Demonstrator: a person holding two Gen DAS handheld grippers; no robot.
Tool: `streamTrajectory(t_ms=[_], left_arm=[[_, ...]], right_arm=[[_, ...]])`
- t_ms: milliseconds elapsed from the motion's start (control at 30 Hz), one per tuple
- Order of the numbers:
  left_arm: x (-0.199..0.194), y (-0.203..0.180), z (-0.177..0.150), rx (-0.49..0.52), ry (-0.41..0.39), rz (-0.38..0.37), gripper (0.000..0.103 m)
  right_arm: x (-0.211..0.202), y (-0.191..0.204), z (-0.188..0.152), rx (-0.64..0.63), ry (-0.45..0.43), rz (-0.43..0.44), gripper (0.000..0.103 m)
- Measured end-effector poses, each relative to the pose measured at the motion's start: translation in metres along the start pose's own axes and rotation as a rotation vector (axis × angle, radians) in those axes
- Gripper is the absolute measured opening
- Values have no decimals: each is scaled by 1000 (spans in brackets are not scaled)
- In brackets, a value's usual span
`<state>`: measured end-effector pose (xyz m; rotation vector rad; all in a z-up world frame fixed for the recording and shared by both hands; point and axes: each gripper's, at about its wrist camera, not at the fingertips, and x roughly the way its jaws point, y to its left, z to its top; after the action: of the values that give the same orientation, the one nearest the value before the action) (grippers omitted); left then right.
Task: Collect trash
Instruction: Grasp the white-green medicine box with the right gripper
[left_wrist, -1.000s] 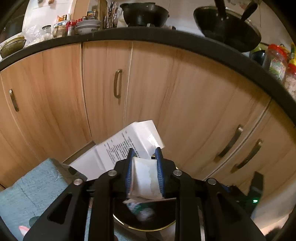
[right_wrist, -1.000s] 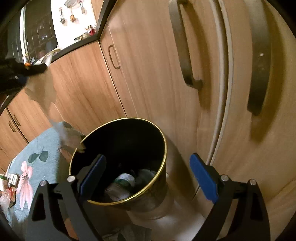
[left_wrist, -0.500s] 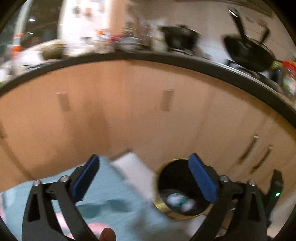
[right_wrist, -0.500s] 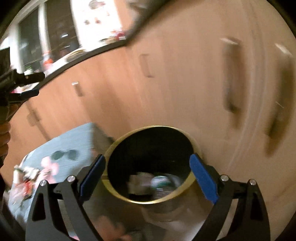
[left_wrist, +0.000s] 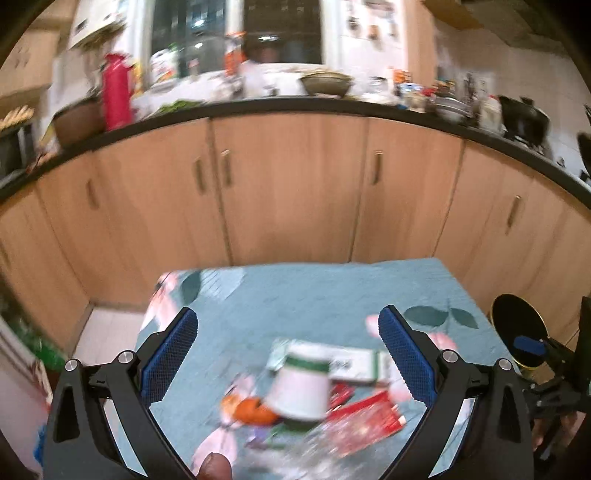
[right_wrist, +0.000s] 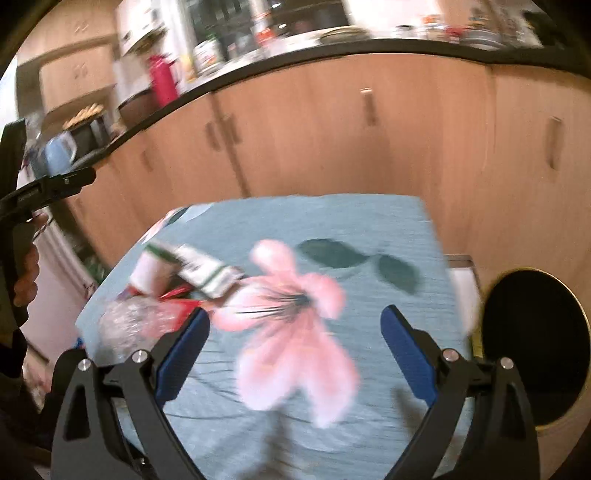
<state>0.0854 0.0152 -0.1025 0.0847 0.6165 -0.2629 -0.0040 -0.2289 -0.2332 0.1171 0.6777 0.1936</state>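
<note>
Since a second ago the left gripper (left_wrist: 284, 360) has let go of the white paper it held pinched over the bin and has swung away from the cupboard doors; its jaws now stand wide apart and empty, aimed down at the litter. The right gripper (right_wrist: 293, 349) has likewise turned off the bin and now faces the table, jaws spread wide, nothing between them.

The table (left_wrist: 332, 291), under a blue cloth printed with pink flowers, carries all that is left to gather. The bin (right_wrist: 535, 343), black with a gold rim, stands on the floor just beside the table's right edge, likely so each drop is a short swing.

The trash lies in a heap near the table's front left corner, as the right view shows it. Largest is a crumpled clear plastic wrapper (right_wrist: 129, 325), then a white-and-green carton (left_wrist: 354, 363), then a red packet (left_wrist: 369, 415), then an overturned white paper cup (left_wrist: 301, 387) with a green band, resting on the heap directly between the left jaws. That cup looks to be the next pick.
</note>
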Motion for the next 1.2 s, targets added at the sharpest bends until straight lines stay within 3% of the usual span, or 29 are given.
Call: streamTrajectory(t_ms=[333, 500, 633, 667, 833, 1200], left_arm=[[-26, 70, -20, -109, -41, 50, 95], [-15, 76, -24, -103, -9, 50, 95], [-10, 77, -26, -101, 3, 43, 95], [-8, 77, -27, -95, 5, 45, 95], [7, 67, -31, -48, 35, 30, 95], [44, 42, -37, 63, 100, -31, 95]], right_arm=[[38, 82, 22, -137, 94, 123, 94], [74, 109, 40, -251, 137, 127, 92], [122, 108, 55, -338, 244, 156, 66], [133, 105, 58, -346, 268, 160, 64], [171, 98, 62, -430, 358, 199, 63], [195, 105, 62, -596, 448, 277, 62]])
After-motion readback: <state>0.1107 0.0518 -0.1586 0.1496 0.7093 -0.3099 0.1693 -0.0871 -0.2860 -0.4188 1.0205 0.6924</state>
